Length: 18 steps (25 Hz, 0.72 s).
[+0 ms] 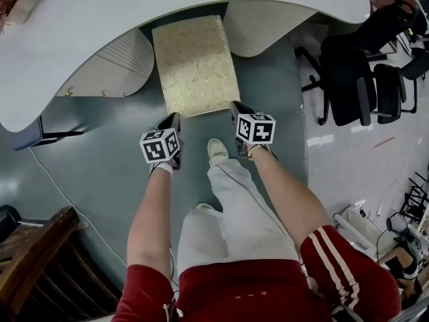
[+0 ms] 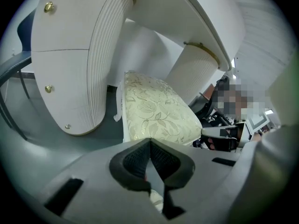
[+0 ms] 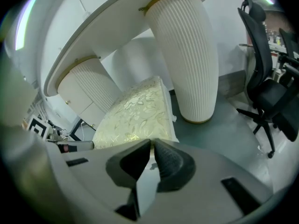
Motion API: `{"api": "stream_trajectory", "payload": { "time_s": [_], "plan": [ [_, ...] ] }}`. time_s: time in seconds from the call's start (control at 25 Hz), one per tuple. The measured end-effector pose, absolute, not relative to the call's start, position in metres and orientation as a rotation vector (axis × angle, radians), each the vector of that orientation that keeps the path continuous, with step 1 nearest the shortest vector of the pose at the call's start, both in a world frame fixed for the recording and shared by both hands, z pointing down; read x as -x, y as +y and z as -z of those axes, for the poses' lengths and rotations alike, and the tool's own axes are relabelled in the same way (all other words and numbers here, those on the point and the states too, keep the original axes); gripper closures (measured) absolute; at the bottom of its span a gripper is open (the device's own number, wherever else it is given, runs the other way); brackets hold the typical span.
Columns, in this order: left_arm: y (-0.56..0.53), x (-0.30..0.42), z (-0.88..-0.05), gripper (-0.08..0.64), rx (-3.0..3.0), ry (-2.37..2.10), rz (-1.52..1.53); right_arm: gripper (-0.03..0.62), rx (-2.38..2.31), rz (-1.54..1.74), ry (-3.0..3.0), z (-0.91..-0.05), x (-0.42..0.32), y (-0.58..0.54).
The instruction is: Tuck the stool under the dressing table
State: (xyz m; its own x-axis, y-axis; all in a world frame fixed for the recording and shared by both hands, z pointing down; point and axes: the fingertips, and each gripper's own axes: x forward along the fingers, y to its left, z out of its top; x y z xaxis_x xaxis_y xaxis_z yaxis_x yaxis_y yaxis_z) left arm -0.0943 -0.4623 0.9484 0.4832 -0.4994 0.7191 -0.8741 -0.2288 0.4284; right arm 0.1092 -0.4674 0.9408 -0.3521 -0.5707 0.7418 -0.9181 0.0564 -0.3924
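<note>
Grey floor (image 1: 107, 159) bears a cream, leaf-patterned rectangular stool (image 1: 196, 64).

Cream-gold leaf-patterned stool (image 1: 196, 62), white ribbed dressing table (image 1: 134, 5), grey-green floor (image 1: 107, 146)

The place reads as a work or test room dressed with bedroom furniture rather than a lived-in home. A white dressing table (image 1: 134, 19) on ribbed pedestals (small gold knobs on the drawers) and a stool (image 1: 196, 66) with a gold leaf-patterned cushion stand on a bare grey-green floor (image 1: 100, 159). Black office chairs (image 1: 355, 72) crowd just beside them, and a loose cable (image 1: 67, 200) trails across the floor.
</note>
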Motion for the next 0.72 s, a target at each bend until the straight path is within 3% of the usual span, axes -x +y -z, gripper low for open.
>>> {"api": "stream_trajectory", "payload": {
  "time_s": [0.72],
  "plan": [
    [-0.626,0.098,-0.944,0.561,-1.98,-1.302,-0.405,0.58,-1.63,-1.109,-2.127,-0.939,-0.107,-0.639]
  ]
}}
